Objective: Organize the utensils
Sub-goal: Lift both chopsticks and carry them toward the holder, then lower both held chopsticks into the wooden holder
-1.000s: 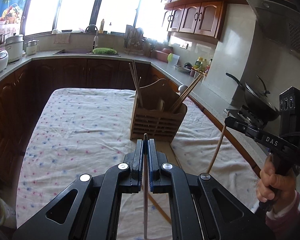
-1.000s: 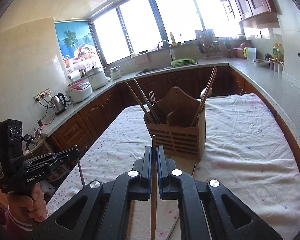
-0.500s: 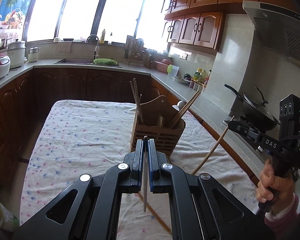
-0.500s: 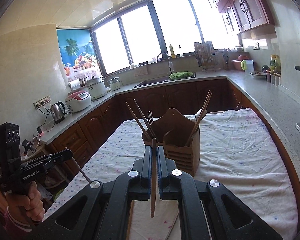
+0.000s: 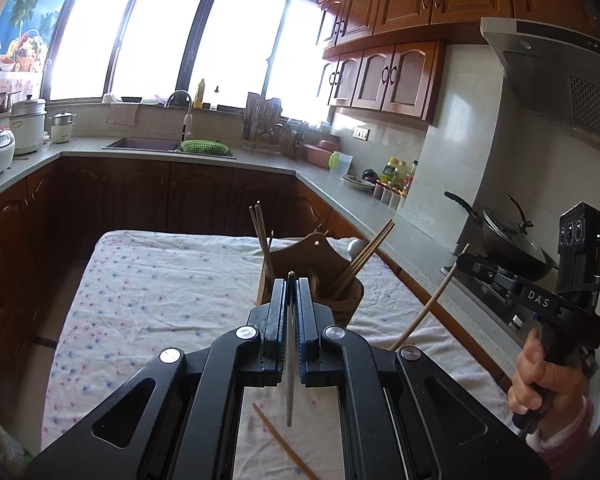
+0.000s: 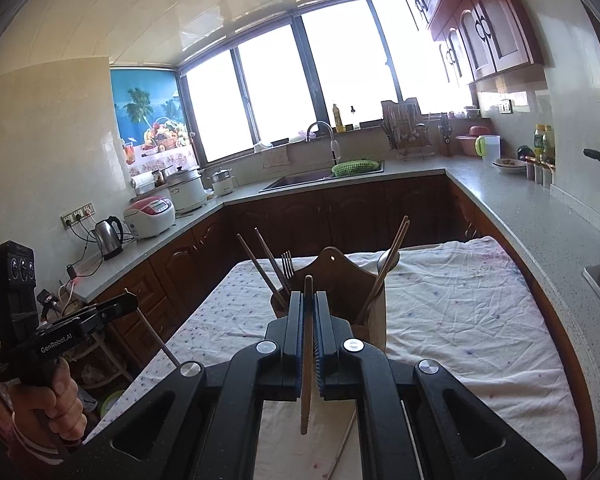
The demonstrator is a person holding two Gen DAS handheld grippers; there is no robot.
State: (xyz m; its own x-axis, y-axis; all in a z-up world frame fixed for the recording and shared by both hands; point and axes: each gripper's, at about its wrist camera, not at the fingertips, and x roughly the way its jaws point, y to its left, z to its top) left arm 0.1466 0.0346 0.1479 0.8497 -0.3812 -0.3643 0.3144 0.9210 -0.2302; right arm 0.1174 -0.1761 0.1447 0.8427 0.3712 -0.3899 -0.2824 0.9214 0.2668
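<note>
My left gripper [image 5: 291, 284] is shut on a thin pale chopstick [image 5: 289, 392], which hangs between its pads above the cloth. In the right wrist view, my right gripper [image 6: 308, 296] is shut on a wooden chopstick [image 6: 306, 392] that stands nearly upright. The wooden utensil holder [image 5: 320, 256] [image 6: 340, 276] sits on the table just beyond both grippers, with chopsticks [image 6: 388, 264] and a fork [image 6: 287, 264] in it. Each view also shows the other gripper from the side, the right gripper [image 5: 466, 258] and the left gripper [image 6: 130, 300]. A loose chopstick [image 5: 284, 444] lies on the cloth below.
The table carries a dotted white cloth [image 5: 160, 292]. Kitchen counters [image 6: 520, 208] wrap around it, with a sink [image 6: 300, 180], a rice cooker [image 6: 150, 216] and a kettle [image 6: 108, 236]. A wok [image 5: 512, 248] sits on the stove to the right. A hand [image 5: 548, 376] holds each grip.
Both grippers have risen with their chopsticks, whose lower ends now hang clear of the cloth. The holder sits lower and smaller in both views.
</note>
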